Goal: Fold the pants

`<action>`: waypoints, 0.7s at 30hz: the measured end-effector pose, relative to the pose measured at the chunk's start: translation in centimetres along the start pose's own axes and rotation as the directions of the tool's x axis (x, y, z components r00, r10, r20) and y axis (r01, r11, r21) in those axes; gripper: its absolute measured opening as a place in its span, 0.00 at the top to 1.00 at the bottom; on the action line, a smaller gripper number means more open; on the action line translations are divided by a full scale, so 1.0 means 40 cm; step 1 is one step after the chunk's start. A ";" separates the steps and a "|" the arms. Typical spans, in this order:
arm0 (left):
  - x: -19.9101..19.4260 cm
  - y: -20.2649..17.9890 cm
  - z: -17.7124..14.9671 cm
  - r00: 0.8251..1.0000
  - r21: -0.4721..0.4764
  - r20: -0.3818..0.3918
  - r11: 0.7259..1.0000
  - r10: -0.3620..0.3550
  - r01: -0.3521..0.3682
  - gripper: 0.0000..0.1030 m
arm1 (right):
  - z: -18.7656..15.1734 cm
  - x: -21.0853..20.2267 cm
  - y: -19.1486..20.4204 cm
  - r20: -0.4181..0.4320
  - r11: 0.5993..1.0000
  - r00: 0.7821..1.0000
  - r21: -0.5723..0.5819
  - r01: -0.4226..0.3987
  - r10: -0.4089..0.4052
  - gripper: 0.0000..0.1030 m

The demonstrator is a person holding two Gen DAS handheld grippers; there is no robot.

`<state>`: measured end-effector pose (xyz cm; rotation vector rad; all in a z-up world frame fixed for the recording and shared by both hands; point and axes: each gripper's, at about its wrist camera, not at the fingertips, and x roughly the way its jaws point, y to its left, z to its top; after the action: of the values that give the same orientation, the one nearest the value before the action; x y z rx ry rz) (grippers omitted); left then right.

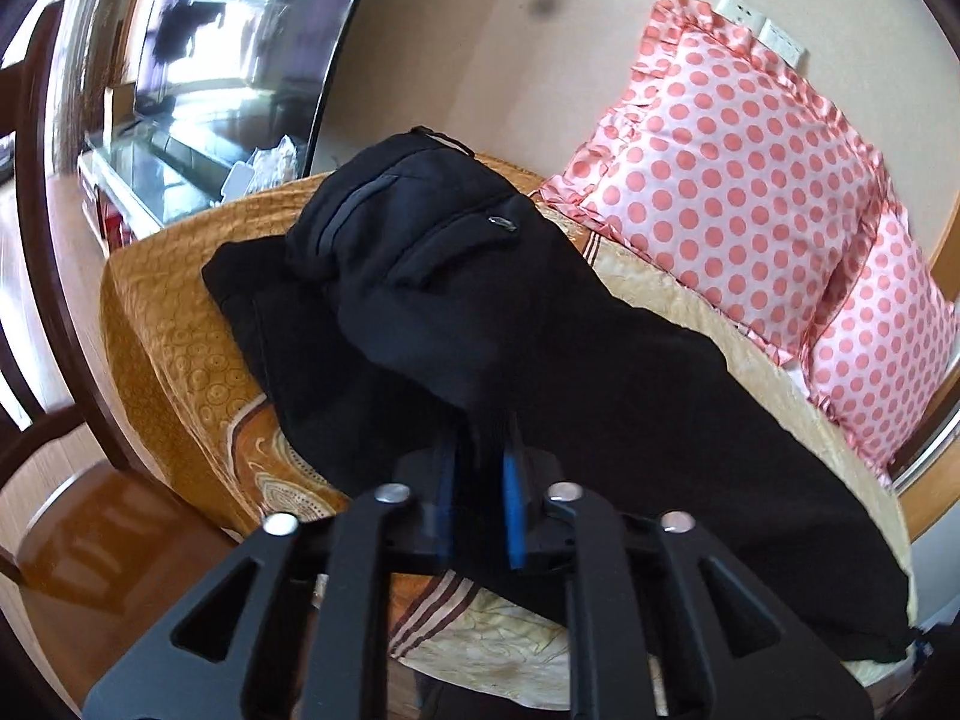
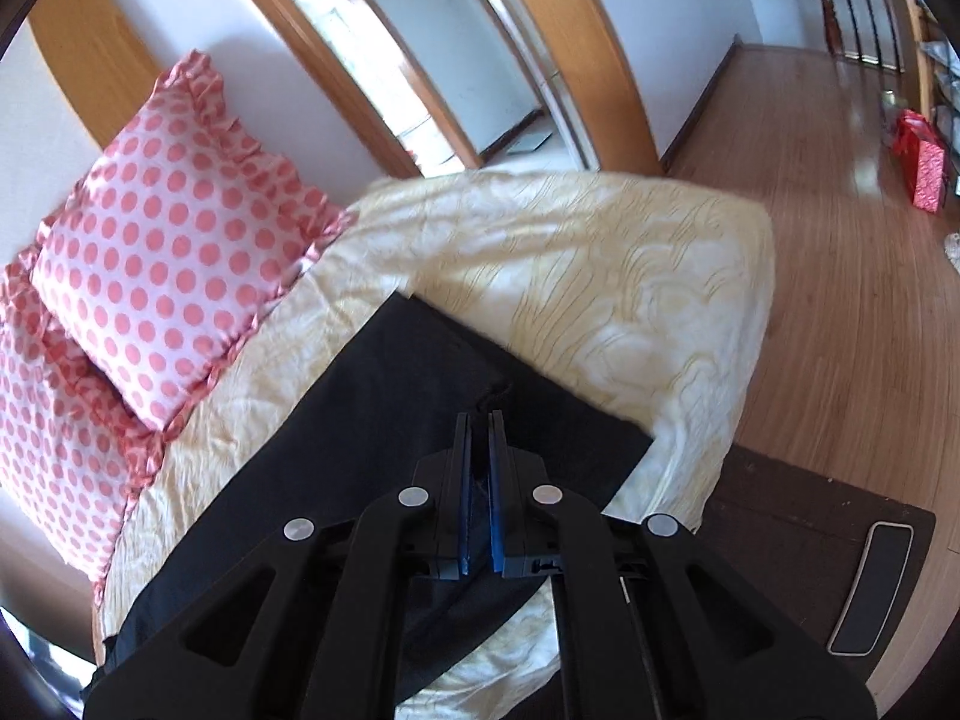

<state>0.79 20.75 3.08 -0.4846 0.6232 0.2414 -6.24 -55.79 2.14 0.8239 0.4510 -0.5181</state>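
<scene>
Black pants (image 1: pixel 480 312) lie lengthwise on a bed, the waist end with zip pockets (image 1: pixel 498 222) bunched up at the far end. My left gripper (image 1: pixel 480 450) is shut on a raised fold of the pants near their middle. In the right wrist view the leg end of the pants (image 2: pixel 420 396) lies flat on the cream bedspread (image 2: pixel 600 276). My right gripper (image 2: pixel 480 420) is shut on the black fabric near the leg's edge.
Two pink polka-dot pillows (image 1: pixel 720 180) (image 2: pixel 168 228) lean on the wall beside the pants. An orange patterned cover (image 1: pixel 174 336) hangs over the bed's far end. A dark bedside table (image 2: pixel 810 540) and wooden floor (image 2: pixel 840 240) lie past the bed's corner.
</scene>
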 end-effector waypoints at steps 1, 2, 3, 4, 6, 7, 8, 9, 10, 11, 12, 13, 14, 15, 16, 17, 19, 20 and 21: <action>-0.001 0.004 0.004 1.000 -0.014 0.004 1.000 -0.003 0.003 0.59 | -0.002 -0.005 -0.001 -0.004 1.000 1.000 0.004 -0.005 0.005 0.92; -0.004 0.005 0.005 1.000 -0.023 0.011 1.000 -0.004 0.005 0.54 | -0.004 -0.016 -0.003 -0.007 1.000 1.000 0.013 -0.024 0.024 0.85; -0.010 0.008 0.008 1.000 -0.032 0.028 0.999 -0.002 0.003 0.48 | -0.006 -0.027 -0.003 -0.002 0.999 0.999 0.016 -0.034 0.034 0.71; -0.014 0.008 0.009 0.999 -0.033 0.037 0.999 -0.001 0.002 0.44 | -0.007 -0.035 -0.003 0.003 0.999 0.999 0.017 -0.039 0.039 0.63; -0.016 0.009 0.023 0.999 -0.032 0.050 0.999 0.001 0.001 0.38 | -0.013 -0.059 -0.003 0.015 0.999 0.998 0.010 -0.053 0.053 0.51; -0.015 0.010 0.031 0.998 -0.037 0.055 0.999 0.004 -0.002 0.38 | -0.016 -0.065 -0.003 0.013 0.998 0.998 0.006 -0.061 0.061 0.51; -0.013 0.009 0.038 0.998 -0.042 0.058 0.999 0.004 -0.002 0.38 | -0.019 -0.067 -0.003 0.006 0.997 0.997 0.009 -0.073 0.073 0.51; -0.012 0.011 0.045 0.998 -0.047 0.060 0.999 0.001 0.002 0.38 | -0.020 -0.065 -0.004 -0.003 0.997 0.997 0.013 -0.081 0.081 0.52; -0.009 0.014 0.052 0.998 -0.054 0.059 0.999 -0.001 0.004 0.38 | -0.024 -0.059 -0.006 -0.025 0.995 0.995 0.027 -0.092 0.093 0.52; -0.006 0.016 0.058 0.998 -0.061 0.057 0.998 -0.003 0.007 0.38 | -0.030 -0.052 -0.012 -0.049 0.994 0.994 0.049 -0.098 0.100 0.53; -0.003 0.018 0.061 0.999 -0.067 0.051 0.998 -0.003 0.007 0.38 | -0.033 -0.048 -0.014 -0.058 0.994 0.993 0.060 -0.096 0.100 0.54; 0.000 0.021 0.063 0.999 -0.071 0.045 0.997 -0.004 0.007 0.38 | -0.040 -0.043 -0.017 -0.069 0.992 0.992 0.073 -0.098 0.104 0.55; 0.002 0.023 0.064 0.999 -0.075 0.039 0.997 -0.007 0.010 0.38 | -0.044 -0.040 -0.018 -0.074 0.992 0.991 0.079 -0.103 0.108 0.56; 0.004 0.025 0.064 0.999 -0.078 0.034 0.997 -0.011 0.014 0.38 | -0.051 -0.032 -0.018 -0.088 0.991 0.990 0.084 -0.105 0.112 0.56; 0.005 0.025 0.063 0.999 -0.080 0.032 0.997 -0.012 0.014 0.38 | -0.055 -0.027 -0.018 -0.096 0.992 0.990 0.087 -0.095 0.104 0.56; 0.006 0.025 0.063 0.999 -0.081 0.031 0.997 -0.012 0.015 0.38 | -0.060 -0.024 -0.022 -0.096 0.992 0.991 0.094 -0.084 0.093 0.57; 0.005 0.023 0.064 0.999 -0.080 0.031 0.997 -0.013 0.015 0.38 | -0.061 -0.028 -0.031 -0.075 0.992 0.994 0.112 -0.065 0.074 0.61; 0.005 0.024 0.063 0.999 -0.079 0.031 0.997 -0.014 0.016 0.38 | -0.057 -0.034 -0.037 -0.053 0.991 0.997 0.120 -0.054 0.060 0.61; 0.004 0.021 0.064 0.999 -0.075 0.033 0.997 -0.015 0.017 0.38 | -0.051 -0.036 -0.044 -0.037 0.992 0.998 0.125 -0.037 0.041 0.61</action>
<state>1.91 22.79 4.47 -0.5568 0.5801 0.2574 -8.77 -54.84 0.73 0.9617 0.4412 -0.4980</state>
